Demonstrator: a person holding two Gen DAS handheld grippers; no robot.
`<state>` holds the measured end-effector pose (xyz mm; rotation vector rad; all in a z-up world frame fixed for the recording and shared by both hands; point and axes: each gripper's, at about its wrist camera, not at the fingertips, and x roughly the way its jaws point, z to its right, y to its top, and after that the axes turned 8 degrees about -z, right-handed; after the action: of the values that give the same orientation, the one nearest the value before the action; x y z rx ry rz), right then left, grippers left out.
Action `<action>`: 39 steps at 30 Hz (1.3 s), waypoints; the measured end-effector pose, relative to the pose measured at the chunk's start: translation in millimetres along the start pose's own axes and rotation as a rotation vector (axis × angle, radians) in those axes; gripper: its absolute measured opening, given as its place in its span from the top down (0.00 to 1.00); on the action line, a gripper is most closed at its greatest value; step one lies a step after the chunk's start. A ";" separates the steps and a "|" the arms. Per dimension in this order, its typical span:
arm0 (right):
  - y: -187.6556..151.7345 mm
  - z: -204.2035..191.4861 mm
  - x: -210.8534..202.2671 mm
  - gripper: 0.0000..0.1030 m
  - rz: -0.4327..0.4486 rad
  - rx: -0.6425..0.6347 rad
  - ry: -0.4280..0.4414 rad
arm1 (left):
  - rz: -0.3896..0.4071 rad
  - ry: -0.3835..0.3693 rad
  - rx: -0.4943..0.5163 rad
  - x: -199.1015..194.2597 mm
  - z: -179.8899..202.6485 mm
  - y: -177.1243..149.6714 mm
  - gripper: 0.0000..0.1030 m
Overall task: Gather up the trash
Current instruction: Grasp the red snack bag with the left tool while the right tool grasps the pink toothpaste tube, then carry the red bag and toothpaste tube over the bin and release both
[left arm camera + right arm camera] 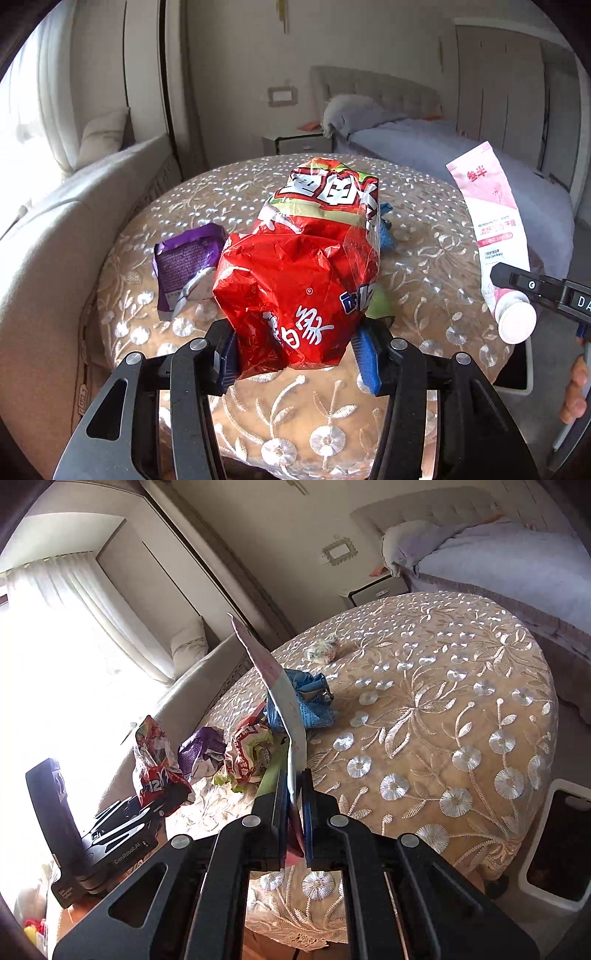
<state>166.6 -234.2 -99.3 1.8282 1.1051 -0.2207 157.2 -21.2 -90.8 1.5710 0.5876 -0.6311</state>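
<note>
My left gripper [293, 345] is shut on a crumpled red snack bag [299, 266] and holds it above the round table [424, 266]. The bag also shows in the right wrist view [157, 771], with the left gripper [122, 827] under it. My right gripper [293, 812] is shut on a pink toothpaste tube [284, 709], seen edge-on; it shows in the left wrist view [491, 225] with its white cap down. A purple wrapper [186, 266], a blue wrapper [314, 698], a red and green wrapper [247, 757] and a small crumpled wrapper [321, 650] lie on the table.
The table wears a beige embroidered cloth [443, 720]. A white bin [557, 849] stands on the floor at the table's right. A sofa [55, 236] is at the left, a bed [461, 162] and nightstand [295, 142] behind.
</note>
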 end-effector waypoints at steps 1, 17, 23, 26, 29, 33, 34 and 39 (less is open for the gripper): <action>0.7 2.7 -9.2 0.92 0.021 -0.008 -0.019 | 0.003 -0.008 0.021 -1.5 9.3 0.8 0.51; -28.3 93.3 -110.9 0.92 0.126 0.082 -0.291 | -0.023 -0.225 0.304 9.2 175.5 2.2 0.51; -44.2 119.8 -128.8 0.92 0.133 0.122 -0.362 | -0.061 -0.304 0.384 22.2 220.5 -1.3 0.51; -49.0 131.7 -136.6 0.92 0.129 0.124 -0.417 | -0.093 -0.340 0.428 33.2 242.7 -3.6 0.51; -51.6 145.7 -138.9 0.92 0.119 0.129 -0.469 | -0.127 -0.369 0.475 43.2 267.5 -8.3 0.51; -55.8 168.0 -141.6 0.92 0.095 0.154 -0.515 | -0.175 -0.401 0.527 57.2 294.4 -19.0 0.51; -57.4 172.6 -142.2 0.92 0.086 0.160 -0.525 | -0.191 -0.411 0.539 62.6 301.0 -20.8 0.51; -63.5 197.7 -135.4 0.92 0.028 0.167 -0.568 | -0.260 -0.431 0.587 87.7 330.6 -32.2 0.51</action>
<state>98.9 -462.7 -167.3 1.7627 0.6744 -0.7817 179.1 -347.1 -197.5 1.8267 0.2872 -1.3930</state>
